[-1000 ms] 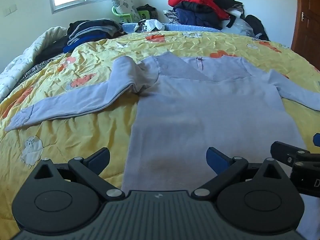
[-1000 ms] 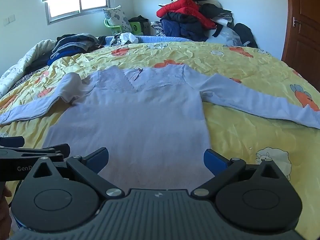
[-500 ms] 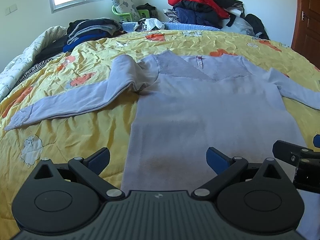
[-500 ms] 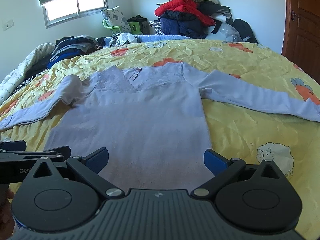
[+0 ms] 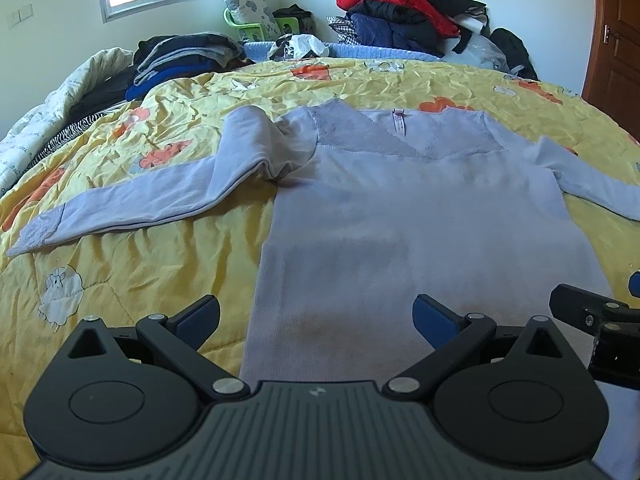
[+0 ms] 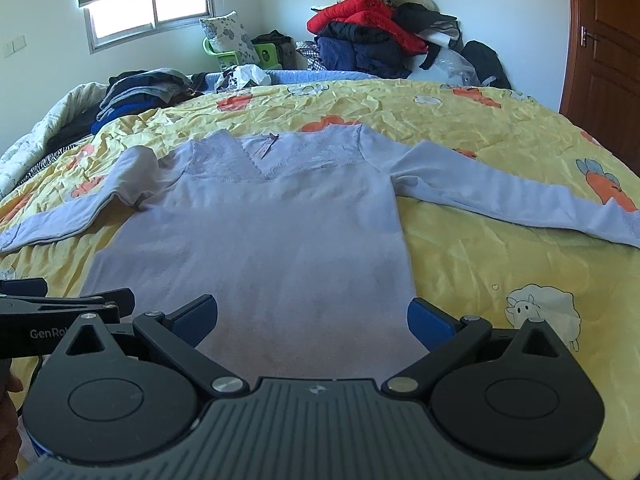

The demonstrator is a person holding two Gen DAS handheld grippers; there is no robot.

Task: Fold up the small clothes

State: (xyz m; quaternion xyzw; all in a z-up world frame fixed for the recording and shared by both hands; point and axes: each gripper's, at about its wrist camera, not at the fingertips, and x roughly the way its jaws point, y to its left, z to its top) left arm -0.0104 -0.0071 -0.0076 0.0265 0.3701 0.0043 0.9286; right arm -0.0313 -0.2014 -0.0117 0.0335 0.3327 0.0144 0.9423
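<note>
A pale lilac long-sleeved top (image 5: 400, 216) (image 6: 272, 240) lies flat on the yellow bedspread (image 5: 152, 264) (image 6: 500, 256), neckline away from me, both sleeves stretched sideways. Its left sleeve (image 5: 160, 200) bunches at the shoulder. My left gripper (image 5: 316, 316) hangs open over the hem's left part, nothing between its blue pads. Over the hem's right part my right gripper (image 6: 312, 318) is open and holds nothing. Each gripper shows at the edge of the other's view. The hem itself is hidden behind the gripper bodies.
Folded dark clothes (image 5: 184, 56) are stacked at the bed's far left. A heap of red and dark jackets (image 6: 380, 36) sits at the back. A wooden door (image 6: 608, 40) stands at the right. A hand (image 6: 10, 420) shows at the lower left.
Both grippers have drawn back and risen slightly, so the top looks a little farther off. Both stay open; the garment has not moved.
</note>
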